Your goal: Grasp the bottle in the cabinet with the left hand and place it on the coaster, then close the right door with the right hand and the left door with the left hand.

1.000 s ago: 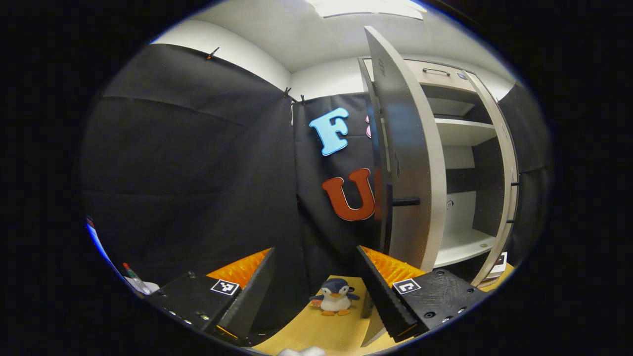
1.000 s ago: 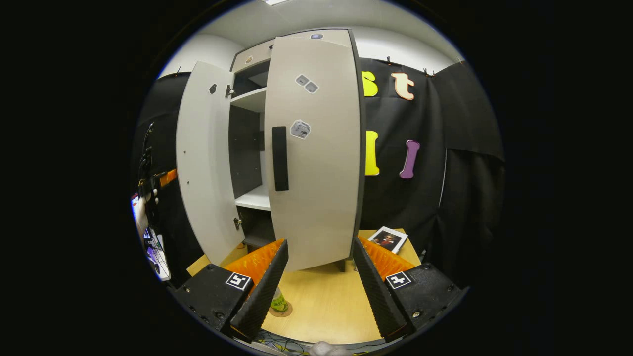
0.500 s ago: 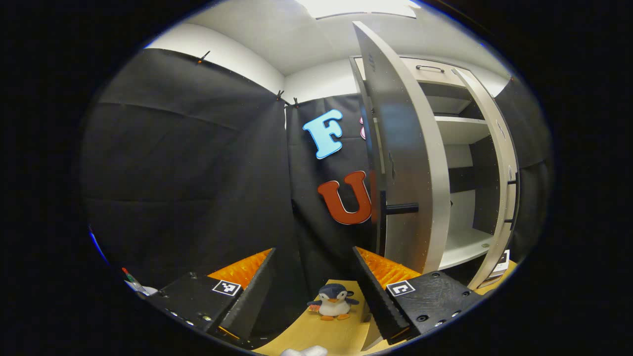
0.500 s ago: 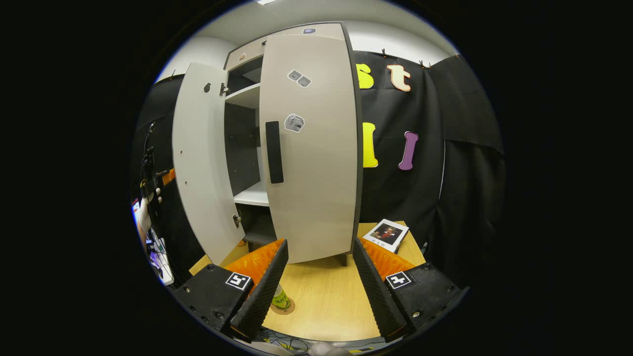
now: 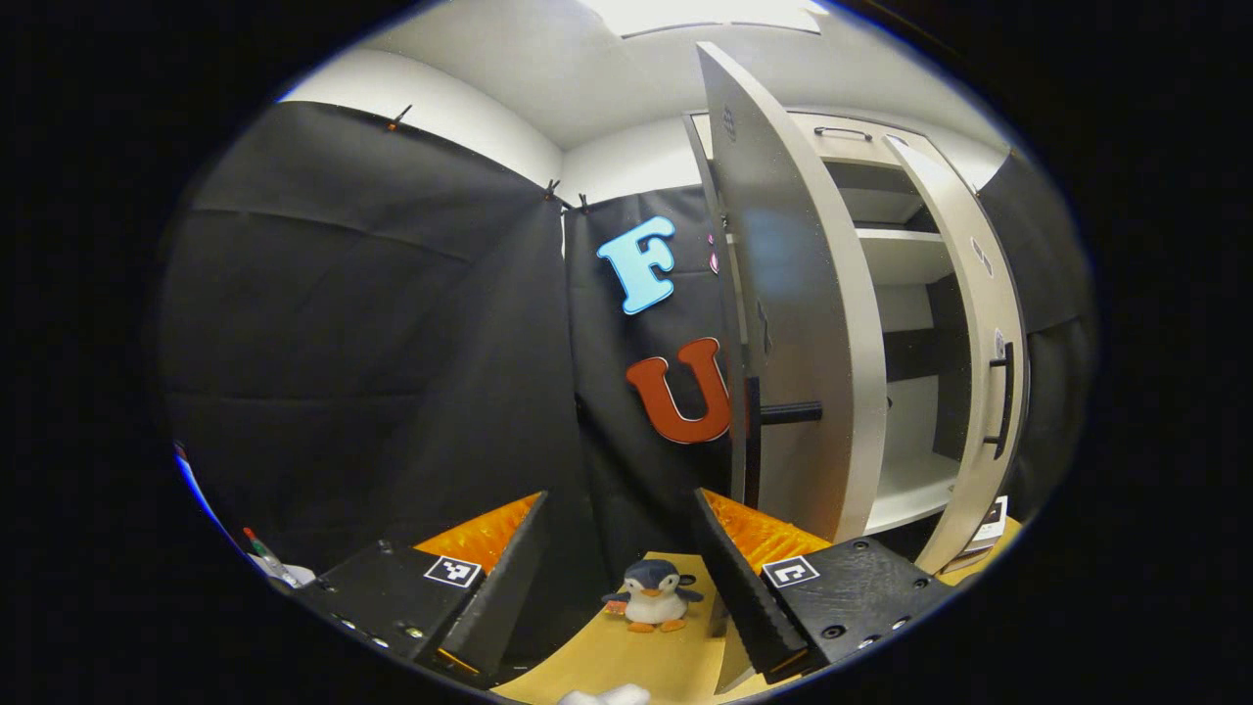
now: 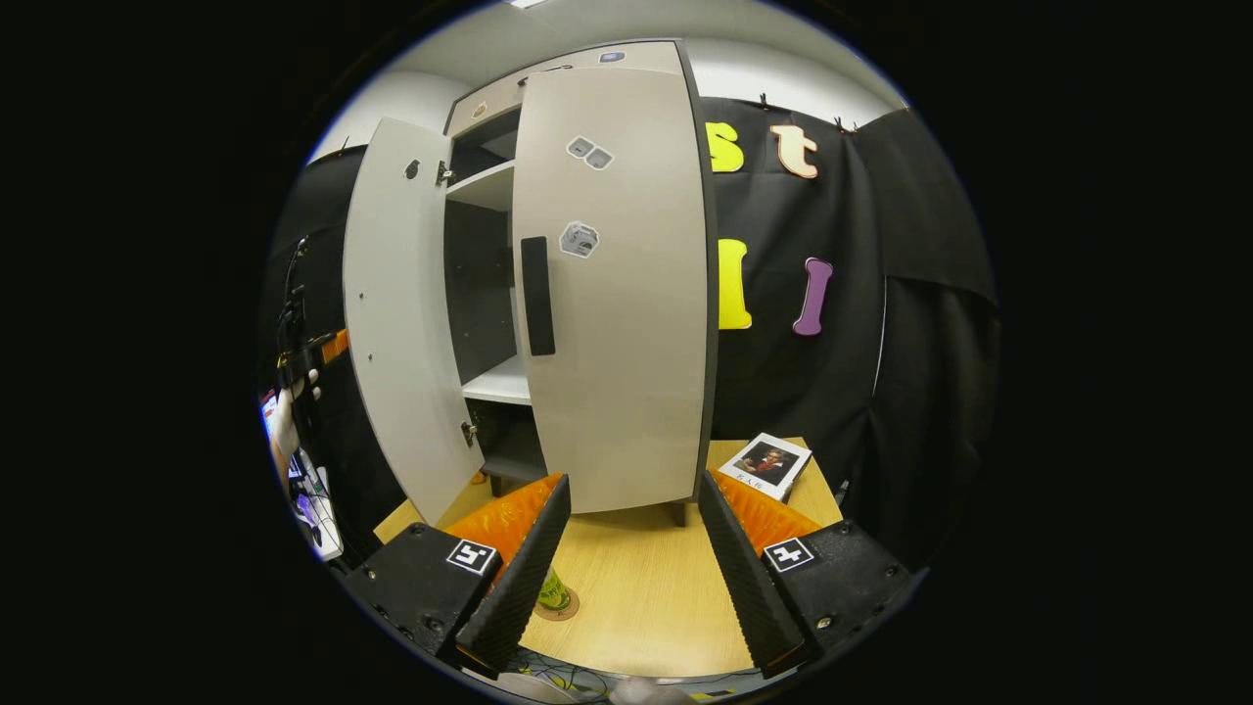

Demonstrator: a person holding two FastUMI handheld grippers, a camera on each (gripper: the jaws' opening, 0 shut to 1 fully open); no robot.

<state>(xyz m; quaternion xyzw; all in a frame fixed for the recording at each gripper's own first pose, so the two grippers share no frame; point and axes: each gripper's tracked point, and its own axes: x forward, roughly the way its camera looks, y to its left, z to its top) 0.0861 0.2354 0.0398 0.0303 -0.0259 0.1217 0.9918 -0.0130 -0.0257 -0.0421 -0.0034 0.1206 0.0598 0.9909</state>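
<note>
On the coaster (image 6: 558, 612), the bottle (image 6: 551, 592); both cabinet doors ajar.

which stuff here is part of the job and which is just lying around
Job: bottle on coaster; right door; left door; left gripper; right gripper.
Lying about: toy penguin; book; table.

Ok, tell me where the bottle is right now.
In the right gripper view, the bottle stands on the coaster on the table, low left, partly behind the right gripper's near finger.
</note>
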